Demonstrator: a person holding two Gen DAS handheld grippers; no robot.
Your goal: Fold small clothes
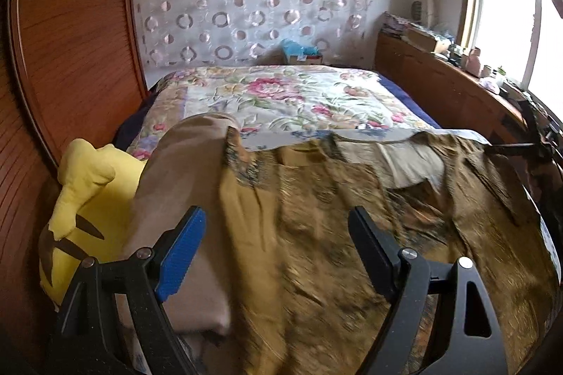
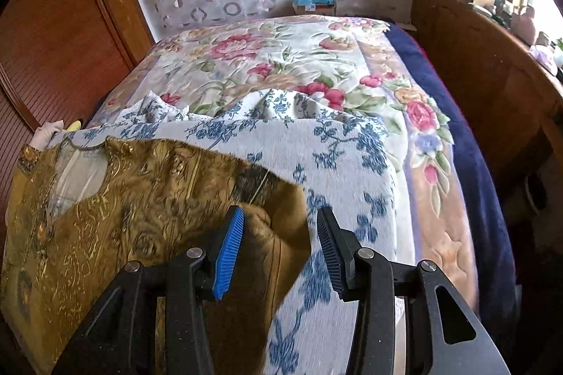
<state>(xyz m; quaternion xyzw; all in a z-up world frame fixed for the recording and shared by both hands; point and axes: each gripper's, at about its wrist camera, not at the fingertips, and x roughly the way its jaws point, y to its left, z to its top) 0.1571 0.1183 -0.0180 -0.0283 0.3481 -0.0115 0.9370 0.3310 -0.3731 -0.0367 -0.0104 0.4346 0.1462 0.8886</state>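
A gold-brown patterned garment (image 1: 352, 227) lies spread on the near end of the bed, neck opening toward the far side. In the right wrist view the garment (image 2: 133, 199) lies on a white cloth with blue flowers (image 2: 352, 156). My left gripper (image 1: 278, 234) is open above the garment's left part, holding nothing. My right gripper (image 2: 279, 234) is open, its jaws on either side of the garment's right edge, where a corner is bunched up.
The bed has a floral blanket (image 1: 281, 93) and a navy sheet (image 2: 468, 146). A yellow plush toy (image 1: 84, 199) and a beige folded cloth (image 1: 179, 170) lie at the left. A wooden wardrobe (image 1: 70, 40) stands left, a cluttered wooden counter (image 1: 450, 79) right.
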